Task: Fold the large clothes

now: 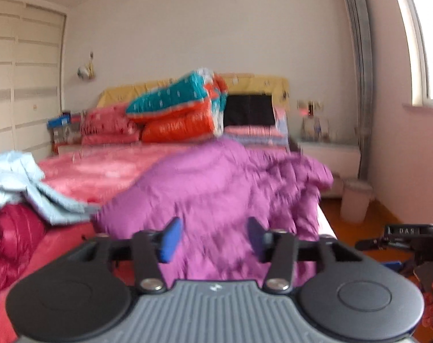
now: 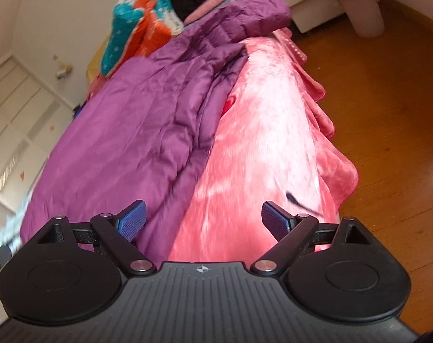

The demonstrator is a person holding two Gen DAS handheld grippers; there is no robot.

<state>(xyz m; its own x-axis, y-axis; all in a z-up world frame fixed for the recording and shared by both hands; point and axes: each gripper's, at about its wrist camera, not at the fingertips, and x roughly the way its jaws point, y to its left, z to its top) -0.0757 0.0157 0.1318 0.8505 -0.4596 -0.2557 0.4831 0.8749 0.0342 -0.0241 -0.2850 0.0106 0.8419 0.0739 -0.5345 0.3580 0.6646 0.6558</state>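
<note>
Left wrist view: the left hand-held gripper [image 1: 213, 241] is released, its blue pads [image 1: 168, 241] apart with nothing between them. Beyond the pads, from 12 toward 2 o'clock, a purple coat [image 1: 216, 183] lies crumpled on the bed [image 1: 102, 168], which has a pink cover. At 9 o'clock a light blue garment [image 1: 25, 183] rests on a red coat [image 1: 10, 240]. At 12 o'clock, farther up the bed, folded quilts [image 1: 182, 108] in teal and orange are stacked against the headboard. At 3 o'clock, part of the right hand-held gripper [image 1: 402, 240] shows above the wood floor [image 1: 331, 208], and a pale bin [image 1: 355, 200] stands at 2 o'clock. The picture is blurred.

Right wrist view: the right hand-held gripper [image 2: 203, 223] is also released, pads wide apart and empty. The purple coat [image 2: 136, 120] stretches from 8 o'clock up to 12 o'clock along the bed, its edge just beside the left pad [image 2: 132, 223]. The pink cover [image 2: 262, 131] fills the middle and drapes over the bed's side at 3 o'clock. The quilts [image 2: 136, 31] sit at 11 o'clock, the bin [image 2: 362, 8] at 1 o'clock on the floor [image 2: 388, 114].
</note>
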